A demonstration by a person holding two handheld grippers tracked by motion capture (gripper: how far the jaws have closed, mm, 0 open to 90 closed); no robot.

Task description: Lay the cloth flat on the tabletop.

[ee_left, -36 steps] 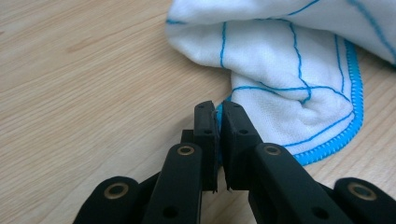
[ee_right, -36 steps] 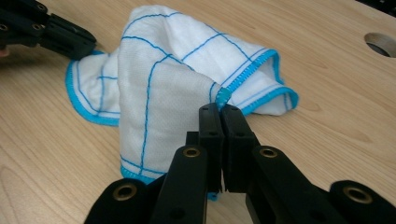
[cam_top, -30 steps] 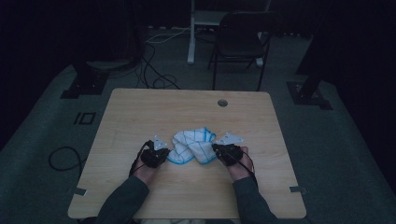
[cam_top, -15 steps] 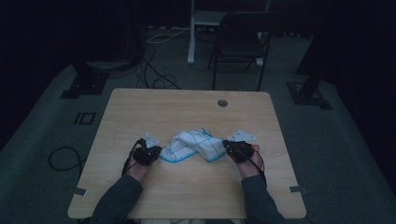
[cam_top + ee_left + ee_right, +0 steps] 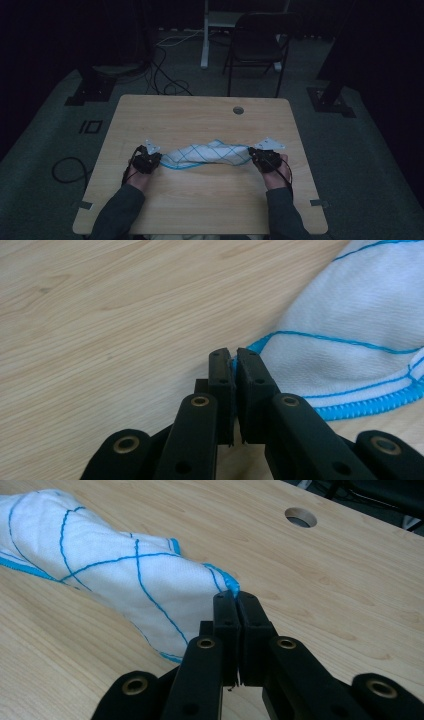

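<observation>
A white cloth with blue grid lines and a blue hem is stretched sideways over the near middle of the wooden table. My left gripper is shut on its left corner; in the left gripper view the blue hem of the cloth is pinched between the black jaws of that gripper. My right gripper is shut on the right corner. The right gripper view has the cloth running off to the left from the closed tips of the right gripper.
A round cable hole lies in the table's far right part, also the hole ahead of the right gripper. Behind the table stand a dark chair and a white post. Cables lie on the floor.
Both hands have moved apart, left gripper to the left and right gripper to the right. The bunched cloth between them has been pulled out into a long band.
</observation>
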